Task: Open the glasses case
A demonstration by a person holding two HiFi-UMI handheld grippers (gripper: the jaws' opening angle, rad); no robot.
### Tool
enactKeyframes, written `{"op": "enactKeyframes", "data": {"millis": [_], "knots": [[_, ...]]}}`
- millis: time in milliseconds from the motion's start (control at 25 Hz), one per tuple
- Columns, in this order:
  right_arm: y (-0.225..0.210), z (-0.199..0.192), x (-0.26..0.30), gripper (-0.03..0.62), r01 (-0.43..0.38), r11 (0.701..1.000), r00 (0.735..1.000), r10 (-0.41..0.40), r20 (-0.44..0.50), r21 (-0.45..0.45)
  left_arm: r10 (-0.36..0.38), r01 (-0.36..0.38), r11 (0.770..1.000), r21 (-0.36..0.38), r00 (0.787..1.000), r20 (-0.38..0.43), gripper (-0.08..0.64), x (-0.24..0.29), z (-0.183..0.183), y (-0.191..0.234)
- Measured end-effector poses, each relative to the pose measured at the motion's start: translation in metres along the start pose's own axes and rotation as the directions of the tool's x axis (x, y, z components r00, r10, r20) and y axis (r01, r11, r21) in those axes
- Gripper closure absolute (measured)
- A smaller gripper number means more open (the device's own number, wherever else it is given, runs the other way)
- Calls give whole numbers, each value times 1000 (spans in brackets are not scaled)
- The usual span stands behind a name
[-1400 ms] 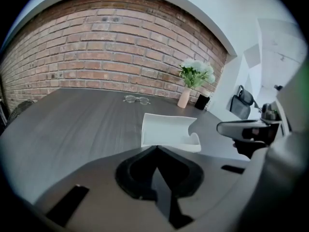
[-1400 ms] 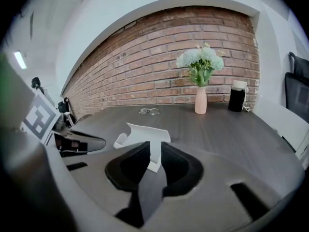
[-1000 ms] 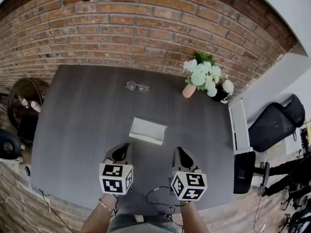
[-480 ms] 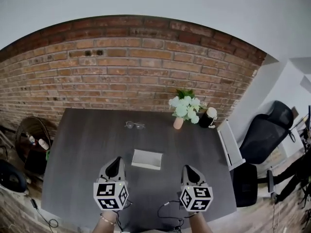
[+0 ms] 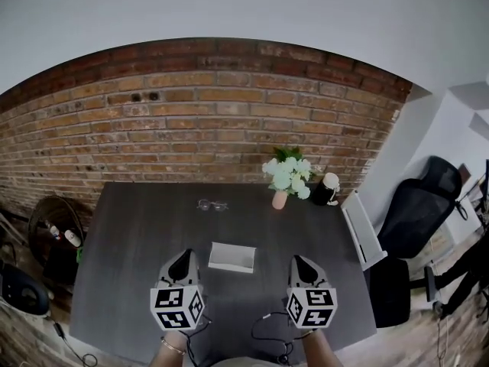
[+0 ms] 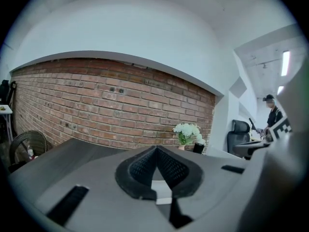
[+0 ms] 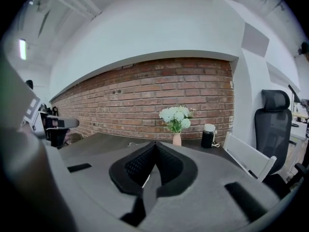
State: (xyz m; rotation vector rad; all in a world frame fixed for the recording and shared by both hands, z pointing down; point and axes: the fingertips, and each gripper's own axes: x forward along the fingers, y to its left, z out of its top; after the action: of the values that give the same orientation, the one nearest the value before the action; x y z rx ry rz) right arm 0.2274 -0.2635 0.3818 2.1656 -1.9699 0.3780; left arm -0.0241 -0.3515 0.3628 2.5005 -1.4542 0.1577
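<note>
The white glasses case [image 5: 231, 257] lies closed, flat on the dark table [image 5: 130, 235], in the middle near the front. My left gripper [image 5: 184, 257] hovers just left of it and my right gripper [image 5: 297, 260] just right of it, both apart from the case and pointing toward the brick wall. In the left gripper view the left gripper [image 6: 155, 148] has its pads meeting at the tip with nothing between them, and the case [image 6: 162, 190] shows below them. In the right gripper view the right gripper [image 7: 155, 143] is likewise shut and holds nothing.
A pair of glasses [image 5: 212, 205] lies at the table's far side. A vase of white flowers [image 5: 286, 180] and a black bottle [image 5: 327, 190] stand at the far right corner. A black office chair [image 5: 416, 205] is right of the table, a fan [image 5: 47, 222] left. A cable [image 5: 271, 331] lies at the near edge.
Both grippers have risen off the table. The head view has tilted up, so more wall shows. The case has stayed in place.
</note>
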Motion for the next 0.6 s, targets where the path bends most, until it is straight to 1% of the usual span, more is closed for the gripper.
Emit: {"op": "enactKeyframes", "data": {"millis": [200, 600], "knots": [[0, -8, 7, 591, -15, 999, 999, 16, -32, 29, -1, 1, 1000, 8, 1000, -6, 565, 6, 0, 0], [1, -10, 4, 591, -25, 999, 999, 26, -25, 44, 5, -5, 1000, 0, 1000, -20, 565, 3, -5, -2]]}}
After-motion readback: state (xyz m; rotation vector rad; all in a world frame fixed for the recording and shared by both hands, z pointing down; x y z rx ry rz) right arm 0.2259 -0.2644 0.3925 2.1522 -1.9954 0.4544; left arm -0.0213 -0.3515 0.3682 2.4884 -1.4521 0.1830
